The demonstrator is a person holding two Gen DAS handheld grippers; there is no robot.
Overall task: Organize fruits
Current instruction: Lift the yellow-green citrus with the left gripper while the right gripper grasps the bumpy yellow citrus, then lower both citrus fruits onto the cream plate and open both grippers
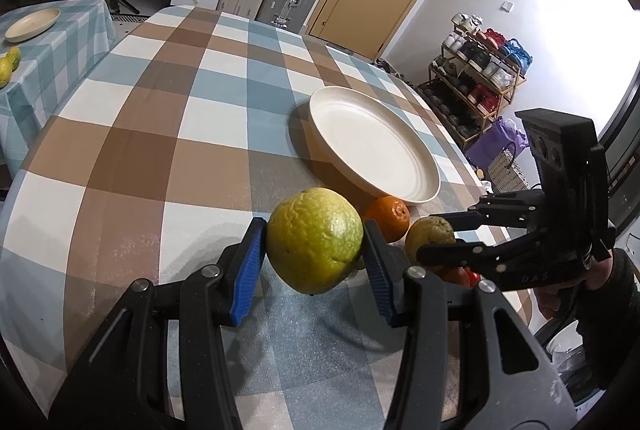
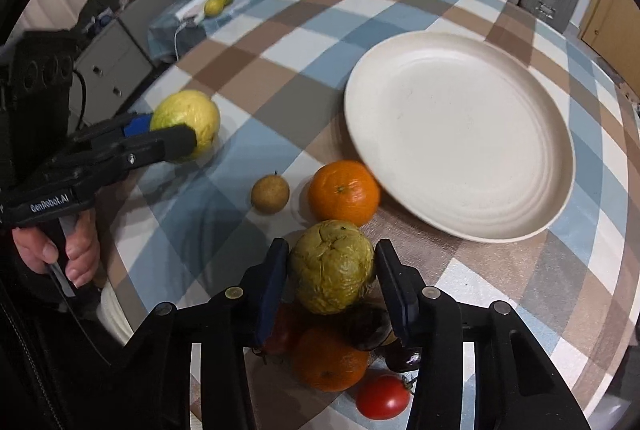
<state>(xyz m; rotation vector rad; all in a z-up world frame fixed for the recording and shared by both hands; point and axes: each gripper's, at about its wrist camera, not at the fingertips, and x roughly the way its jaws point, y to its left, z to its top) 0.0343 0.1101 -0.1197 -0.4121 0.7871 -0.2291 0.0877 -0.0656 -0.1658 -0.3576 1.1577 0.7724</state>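
L gripper (image 1: 314,250) pinching a yellow-green citrus (image 1: 314,240) between blue pads, fruit looks lifted off the cloth (image 1: 160,117). R gripper (image 2: 332,270) closed round a wrinkled green fruit (image 2: 331,266), above the heap near table edge: orange (image 2: 330,360), tomato (image 2: 382,396), dark fruit, can't ID. Plate (image 2: 560,133) bare, just beyond a loose orange (image 2: 344,191); small brown fruit (image 2: 270,193) beside that. My read: both loads go to plate. Plan: I carry L first, high enough to clear the loose orange and rim, set down toward plate's far side so R has room. Squeeze gently; wrinkled skin looks soft. Risk: round fruit rolling off the shallow rim, so release low.
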